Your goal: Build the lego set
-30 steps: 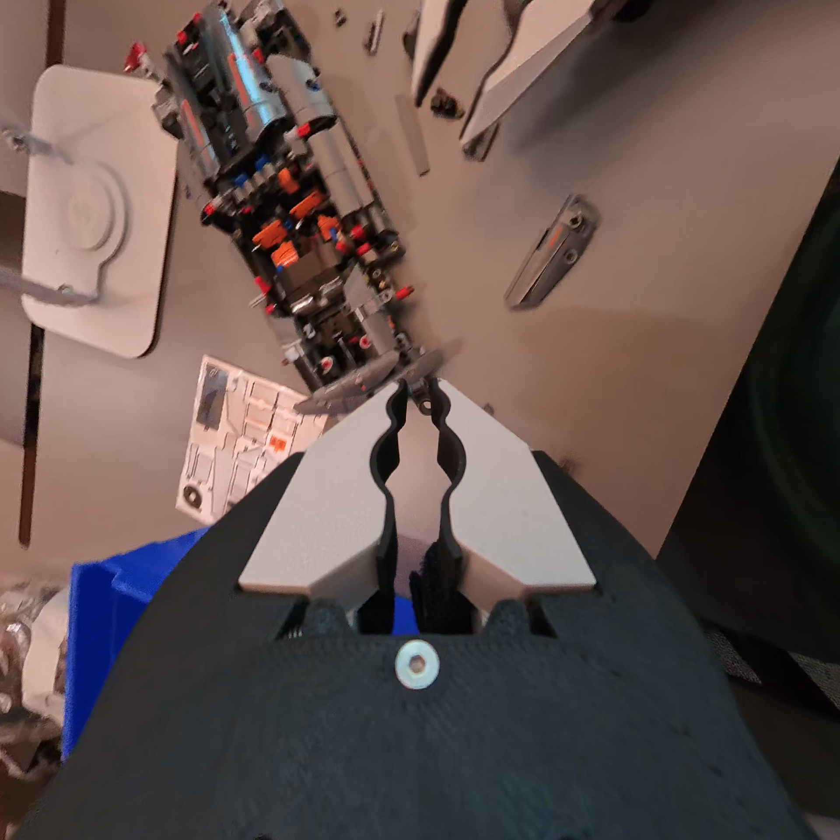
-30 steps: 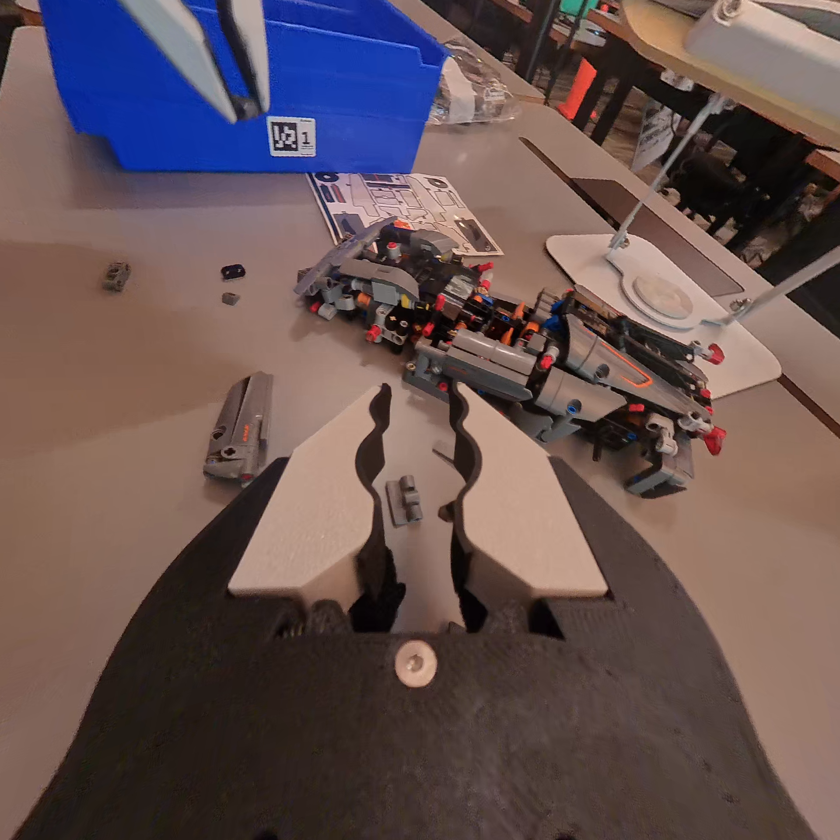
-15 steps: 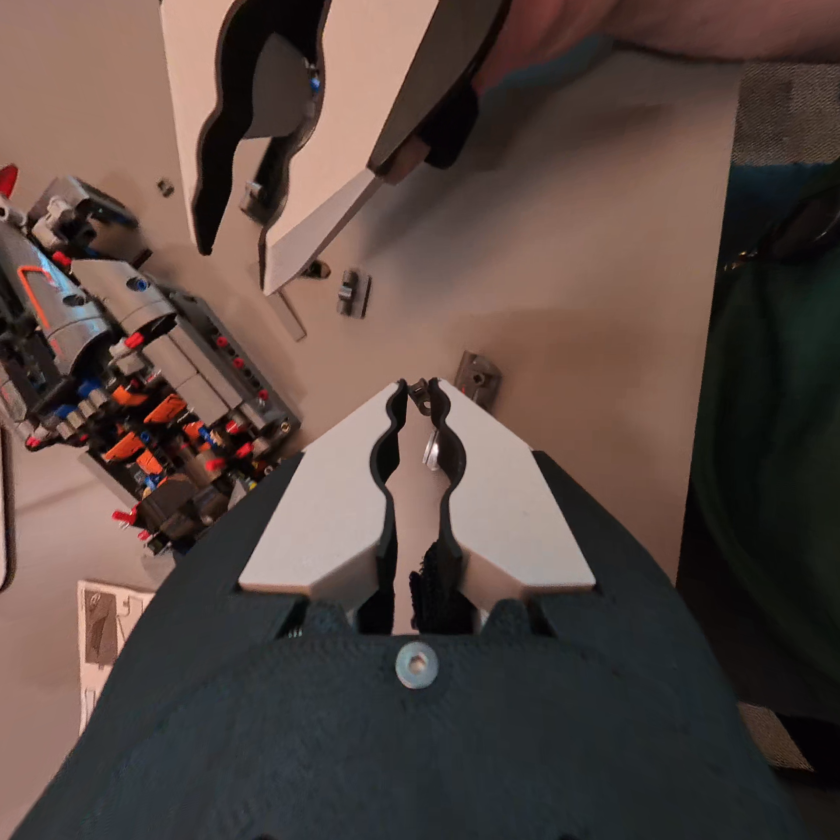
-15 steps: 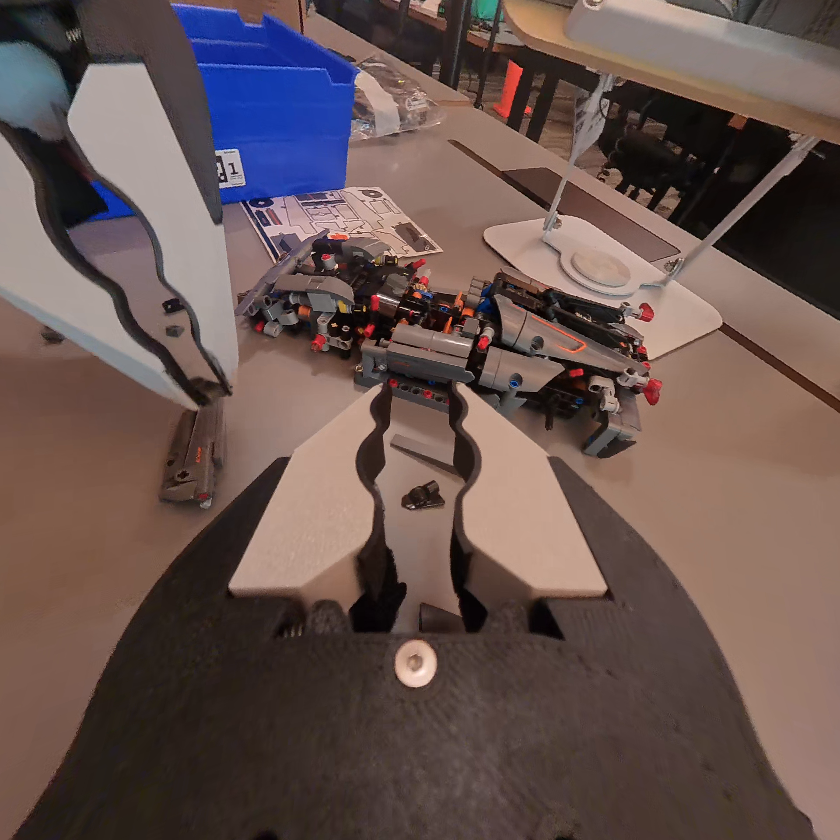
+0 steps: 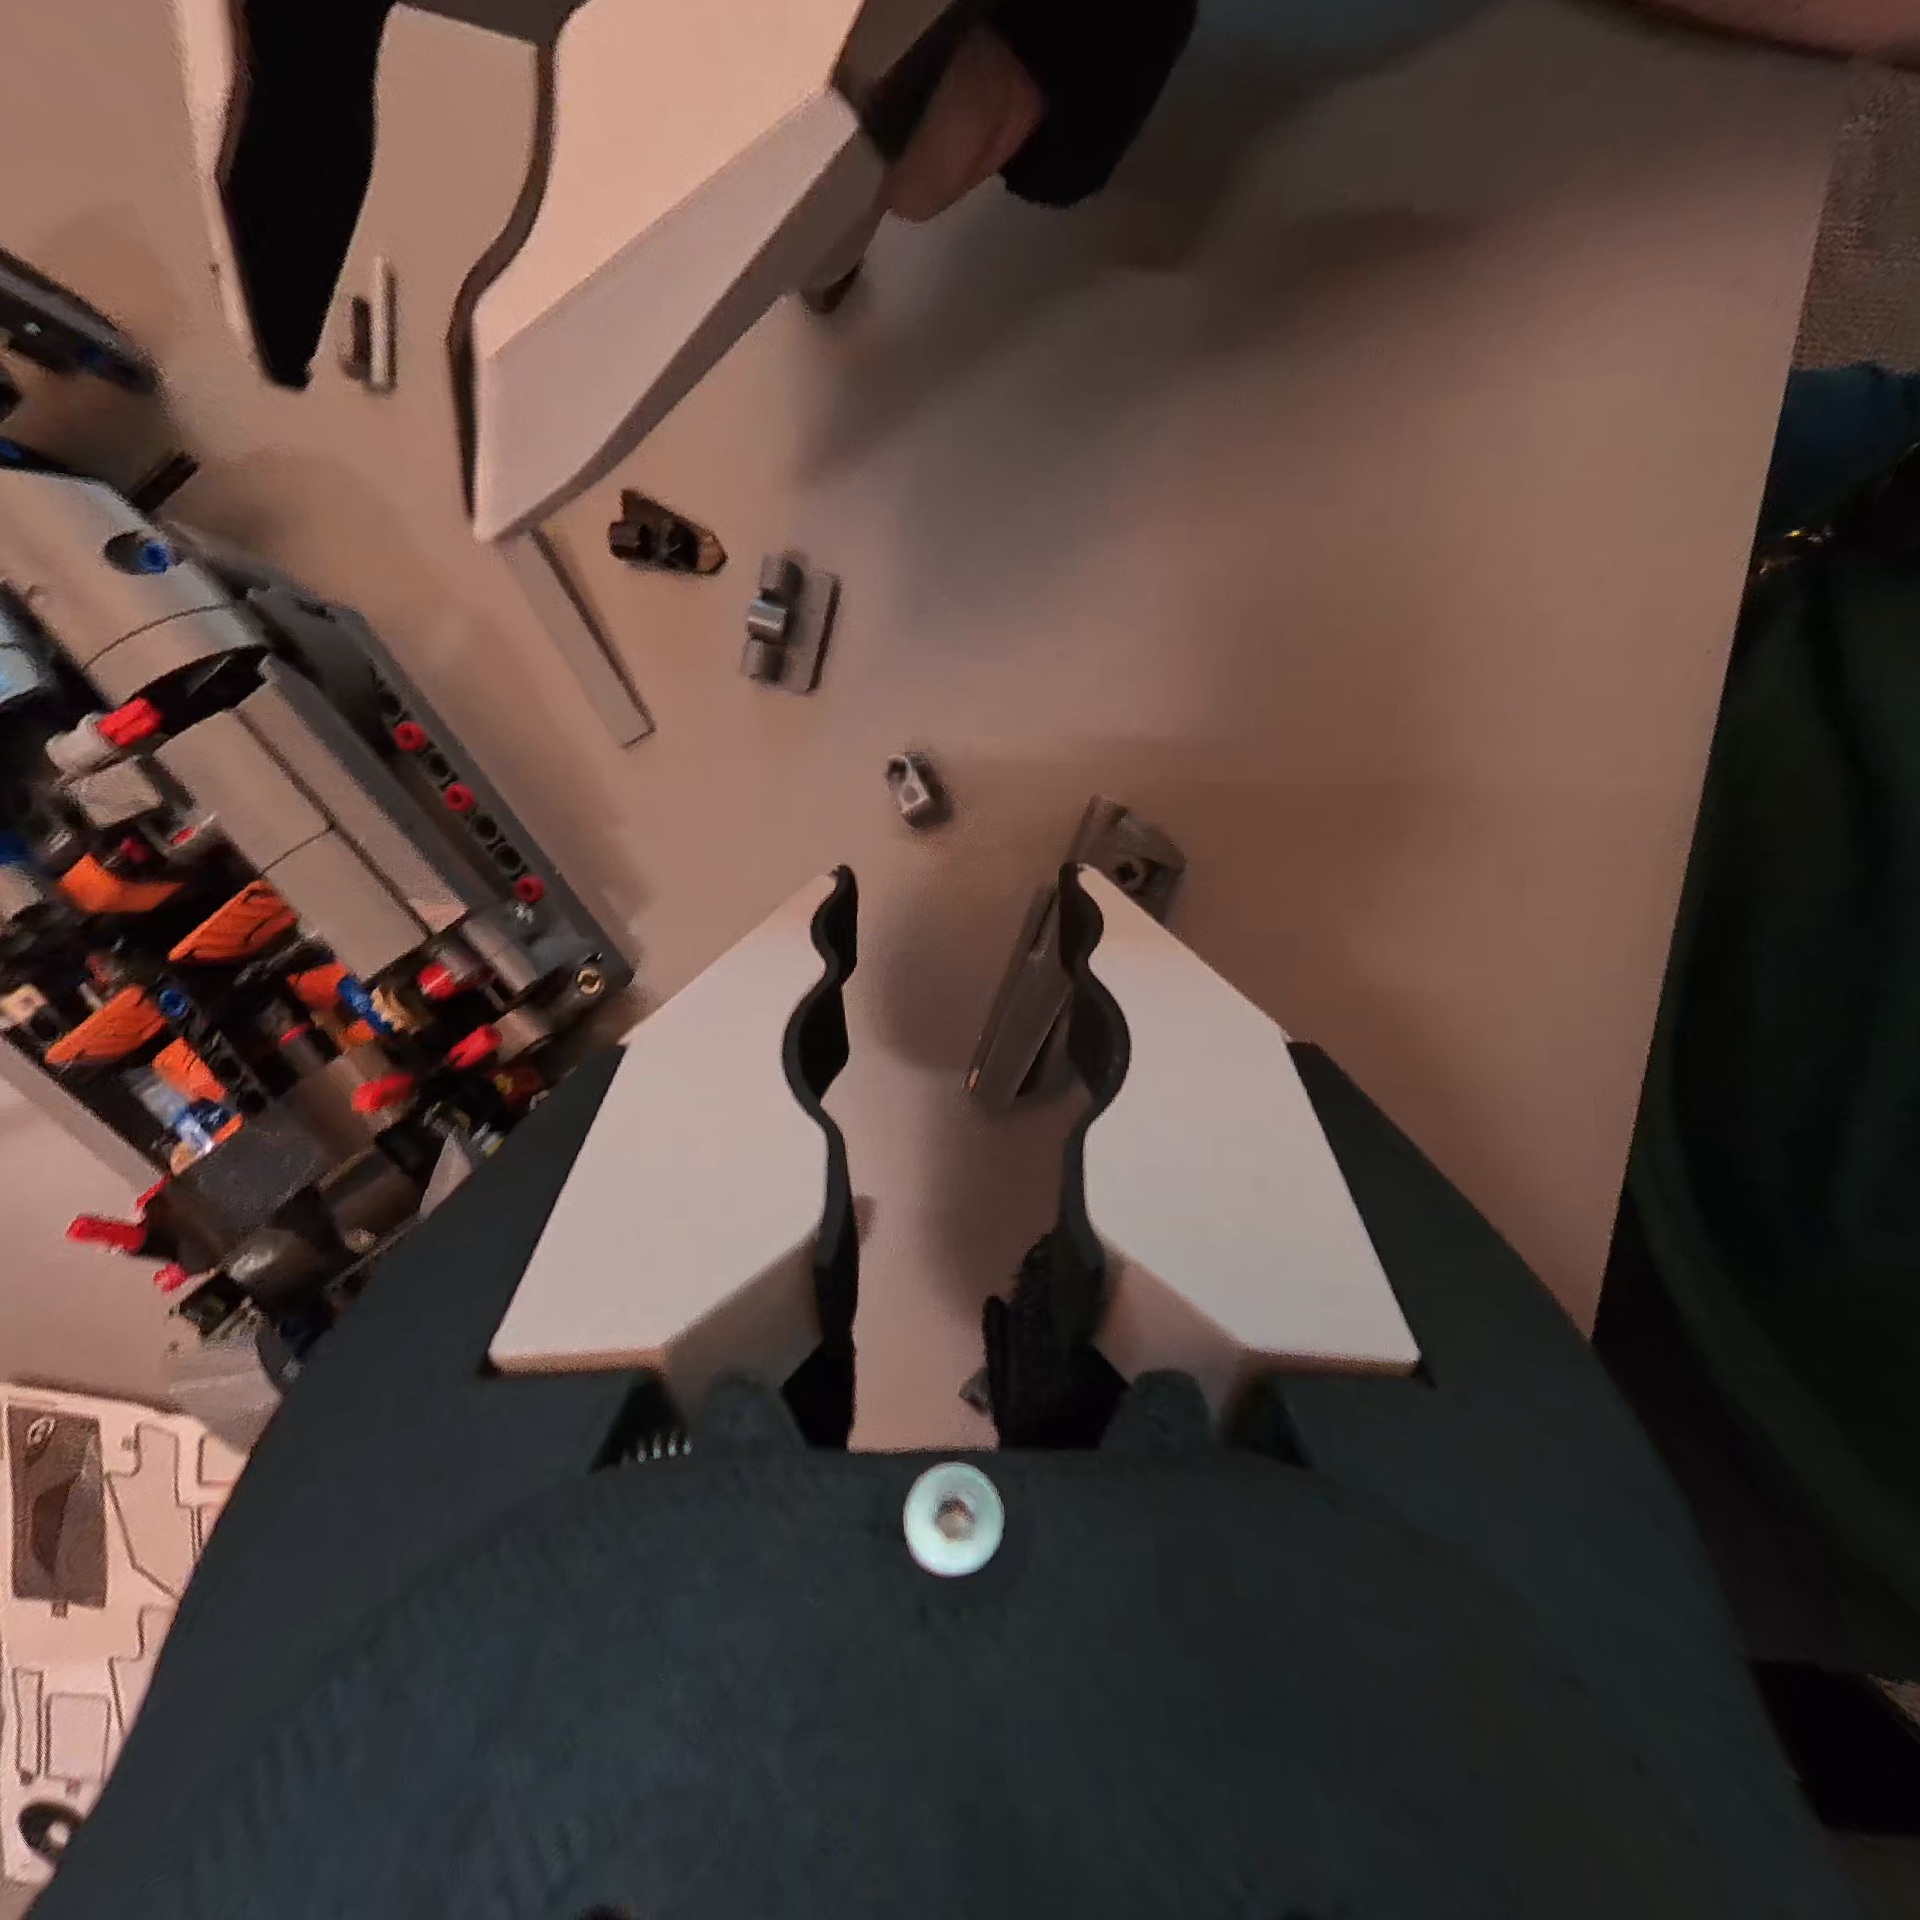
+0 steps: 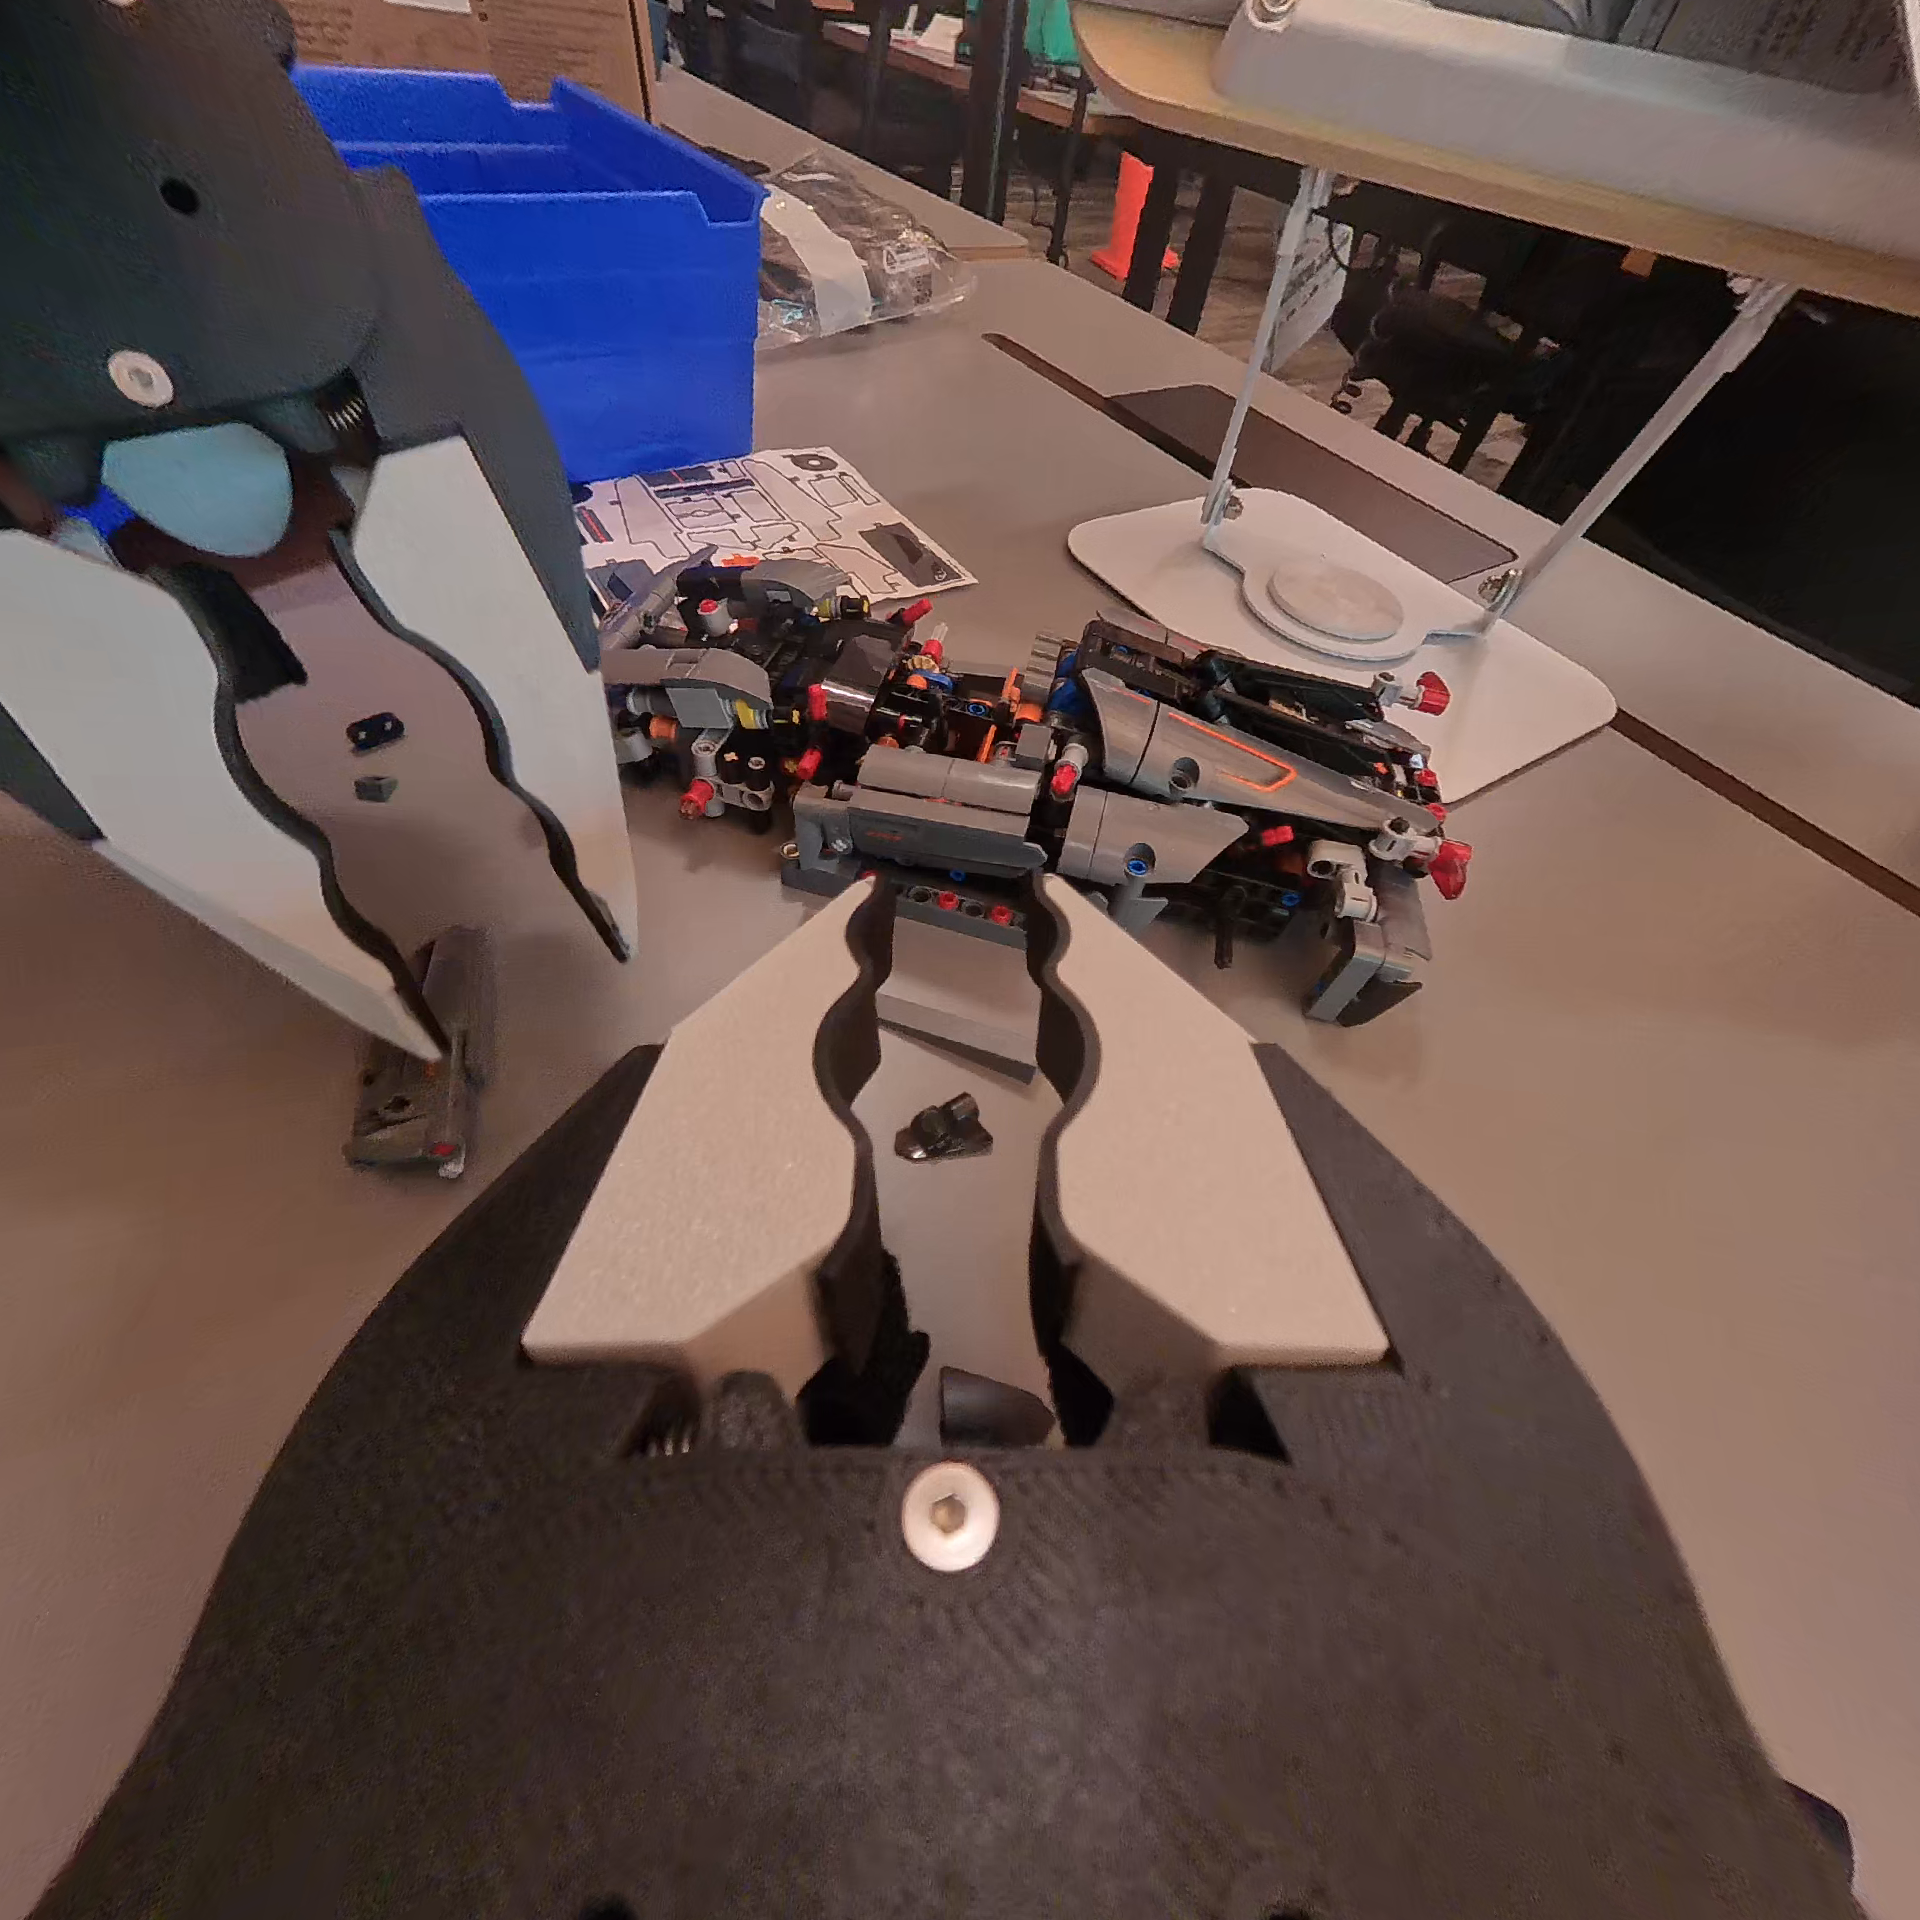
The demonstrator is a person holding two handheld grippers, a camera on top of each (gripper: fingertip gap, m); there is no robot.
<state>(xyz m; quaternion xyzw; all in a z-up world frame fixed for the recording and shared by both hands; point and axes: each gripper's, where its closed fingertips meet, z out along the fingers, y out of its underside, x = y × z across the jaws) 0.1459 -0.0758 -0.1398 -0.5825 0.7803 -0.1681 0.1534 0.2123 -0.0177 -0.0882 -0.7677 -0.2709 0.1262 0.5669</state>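
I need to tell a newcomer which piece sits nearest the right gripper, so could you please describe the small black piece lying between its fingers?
Start at the big grey, black and orange lego model in the middle of the table. In front of it lies a flat grey strip, and nearer still, between the right gripper fingers, sits the small black piece. It is glossy black and stubby, unlike the grey pieces around it.

Grey table: lego car, blue bin, instruction sheet, loose pieces.
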